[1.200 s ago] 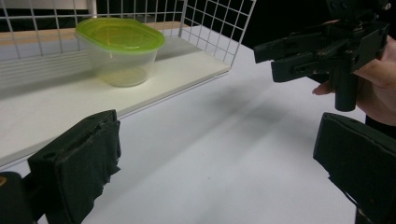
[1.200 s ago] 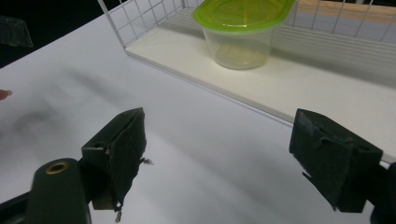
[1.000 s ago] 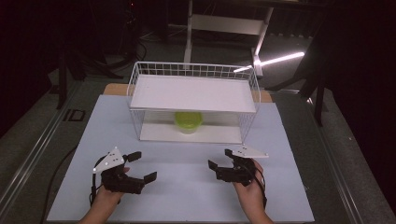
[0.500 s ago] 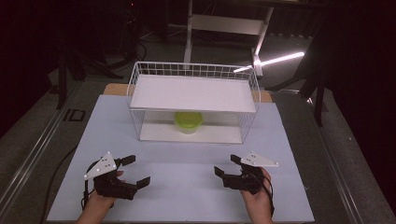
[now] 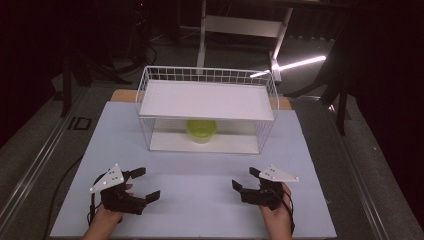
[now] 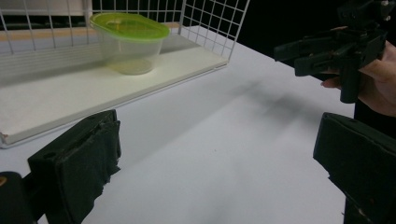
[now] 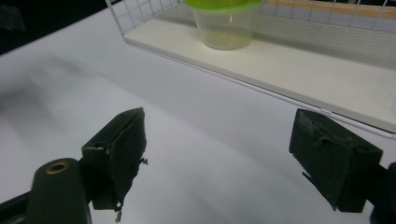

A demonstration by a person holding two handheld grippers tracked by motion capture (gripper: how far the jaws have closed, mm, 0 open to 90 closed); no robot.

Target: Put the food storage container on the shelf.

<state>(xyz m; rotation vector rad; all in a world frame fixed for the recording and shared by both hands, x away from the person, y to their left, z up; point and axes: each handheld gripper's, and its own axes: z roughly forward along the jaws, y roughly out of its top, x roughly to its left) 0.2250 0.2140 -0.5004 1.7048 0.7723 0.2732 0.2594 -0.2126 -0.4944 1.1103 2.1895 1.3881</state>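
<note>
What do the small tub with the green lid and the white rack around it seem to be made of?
The tub looks like clear, slightly cloudy plastic: the shelf shows through its wall. Its lid seems to be glossy lime-green plastic, a bit translucent. The rack appears to be thin metal wire with a white coating, in a square grid; its shelves look like matte white board, material uncertain.

White surface (image 5: 200, 185) sits on a wooden board whose edge (image 5: 122, 95) pokes out at the back corners, grey floor (image 5: 35, 145) on both sides. Behind it: a white stand frame (image 5: 240, 25) with upright legs, and a bright light strip (image 5: 300, 63) on the floor at back right. Dark stand legs (image 5: 65, 75) at far left, the rest of the background is too dark to read.
</note>
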